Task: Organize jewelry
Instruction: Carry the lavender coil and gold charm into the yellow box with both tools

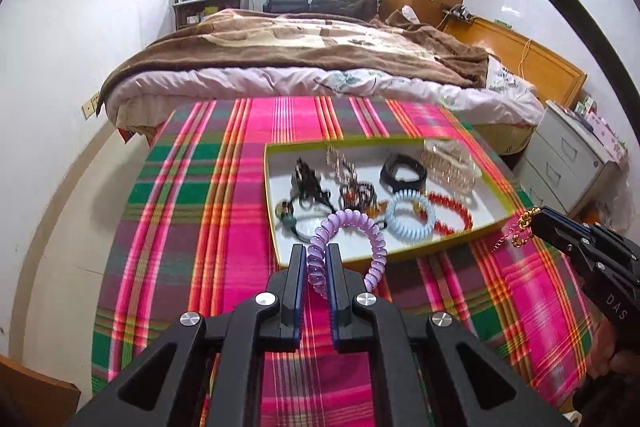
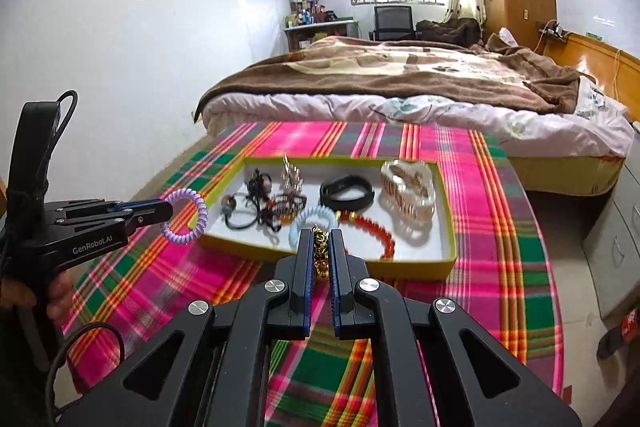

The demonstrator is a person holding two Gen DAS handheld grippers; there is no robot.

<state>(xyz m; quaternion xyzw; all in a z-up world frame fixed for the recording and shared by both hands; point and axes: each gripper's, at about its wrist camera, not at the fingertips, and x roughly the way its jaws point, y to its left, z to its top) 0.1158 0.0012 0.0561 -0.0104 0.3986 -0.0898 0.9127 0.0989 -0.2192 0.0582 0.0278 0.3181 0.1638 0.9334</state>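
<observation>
- Two grippers are up over the plaid cloth (image 1: 168, 227), each clamped on one piece.
- Left gripper (image 1: 316, 251): jaws nearly closed, pinching the purple coil (image 1: 352, 227), which loops out past the fingertips above the tray's (image 1: 269, 187) near left corner.
- Right gripper (image 2: 321, 237): jaws fully closed on a gold chain (image 2: 320, 251); in the left view the chain (image 1: 520, 227) dangles from its tip, just right of the tray.
- Tray, on the cloth's far half, holds a blue coil (image 1: 412, 219), red beads (image 1: 452, 215), a black band (image 1: 402, 173), a clear claw clip (image 1: 450, 165) and a dark tangle of hair ties (image 1: 312, 195).
- Hard to tell: the tangled pieces apart; most of the chain is hidden between the right fingers; only part of a hand (image 2: 60, 297) shows under the left gripper.
</observation>
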